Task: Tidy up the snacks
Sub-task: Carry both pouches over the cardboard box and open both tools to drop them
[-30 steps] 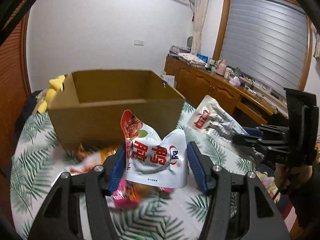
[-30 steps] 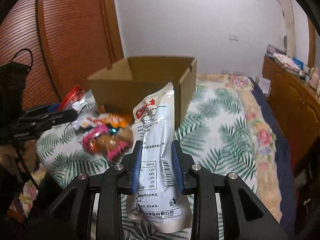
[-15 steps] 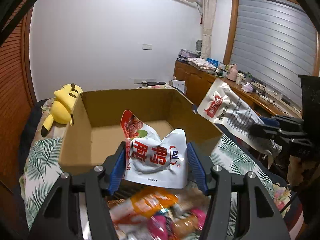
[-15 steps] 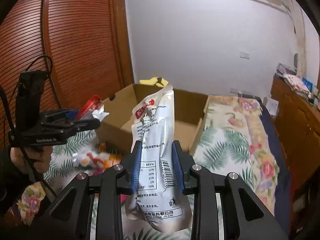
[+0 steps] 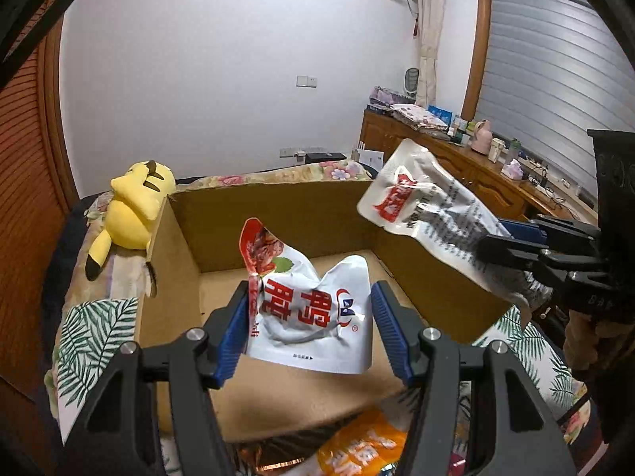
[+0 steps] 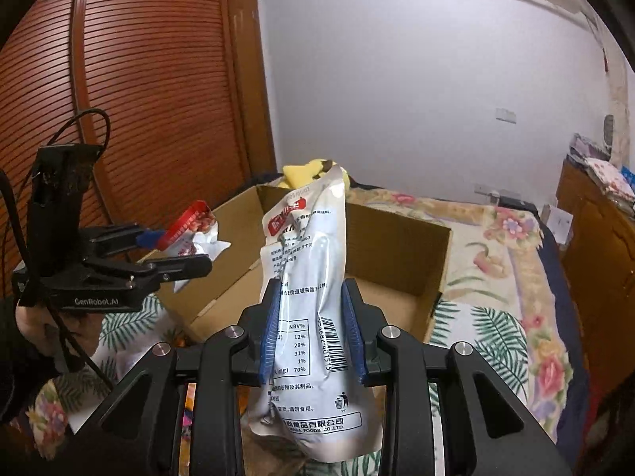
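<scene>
An open cardboard box [image 5: 278,214] stands on the bed, its inside bare. My left gripper [image 5: 311,309] is shut on a crumpled white snack bag [image 5: 309,317] with red characters, held over the box's near side. The right gripper [image 6: 311,317] is shut on a tall white pouch [image 6: 305,261] with a barcode, upright above the box [image 6: 397,246]. In the left wrist view that pouch [image 5: 420,202] reaches over the box's right wall from the right gripper [image 5: 516,238]. In the right wrist view the left gripper [image 6: 174,254] and its bag [image 6: 194,230] are at the left.
A yellow plush toy [image 5: 135,202] lies behind the box's left corner. Orange snack packs [image 5: 357,444] lie on the leaf-print bedcover [image 5: 95,329] in front of the box. A wooden cabinet [image 5: 476,174] runs along the right; a slatted wooden door [image 6: 139,99] is at the left.
Both grippers have carried their bags forward from above the loose snacks to over the box. The box now fills the lower view and its floor shows. Both grips are unchanged.
</scene>
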{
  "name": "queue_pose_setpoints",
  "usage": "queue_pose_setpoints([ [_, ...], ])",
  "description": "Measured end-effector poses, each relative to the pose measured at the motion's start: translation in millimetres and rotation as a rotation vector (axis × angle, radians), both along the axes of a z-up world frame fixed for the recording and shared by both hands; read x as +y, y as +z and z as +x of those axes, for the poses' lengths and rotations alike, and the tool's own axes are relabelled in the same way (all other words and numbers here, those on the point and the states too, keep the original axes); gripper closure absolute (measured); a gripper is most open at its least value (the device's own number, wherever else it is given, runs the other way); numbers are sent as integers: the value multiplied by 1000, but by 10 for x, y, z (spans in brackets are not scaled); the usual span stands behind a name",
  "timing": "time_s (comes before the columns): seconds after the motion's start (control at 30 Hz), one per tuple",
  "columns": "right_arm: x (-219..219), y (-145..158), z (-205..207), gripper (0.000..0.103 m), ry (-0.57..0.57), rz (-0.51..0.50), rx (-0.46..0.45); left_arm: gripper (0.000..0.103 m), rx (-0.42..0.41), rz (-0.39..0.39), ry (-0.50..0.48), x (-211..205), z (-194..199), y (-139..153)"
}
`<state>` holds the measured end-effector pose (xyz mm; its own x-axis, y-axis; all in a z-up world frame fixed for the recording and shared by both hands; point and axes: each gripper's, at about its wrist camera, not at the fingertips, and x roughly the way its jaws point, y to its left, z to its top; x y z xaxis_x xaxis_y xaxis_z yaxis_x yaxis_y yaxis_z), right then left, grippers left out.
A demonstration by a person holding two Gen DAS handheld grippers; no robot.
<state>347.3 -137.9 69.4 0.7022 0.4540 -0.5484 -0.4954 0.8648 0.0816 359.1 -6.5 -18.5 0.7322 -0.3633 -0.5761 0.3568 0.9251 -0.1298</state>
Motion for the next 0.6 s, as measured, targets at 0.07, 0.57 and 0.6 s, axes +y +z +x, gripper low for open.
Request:
queue_pose_setpoints([
  [0.07,38,-45,63,74,-3,-7,2,44,5,8,0,-16,76,-25],
  [0.57,335,-355,287,70,-56,-108,36,41,32,19,28,-31,291,-151],
  [0.6,346,-382,292,69,-58,-115,39,39,36,14,28,-19,292,-166],
])
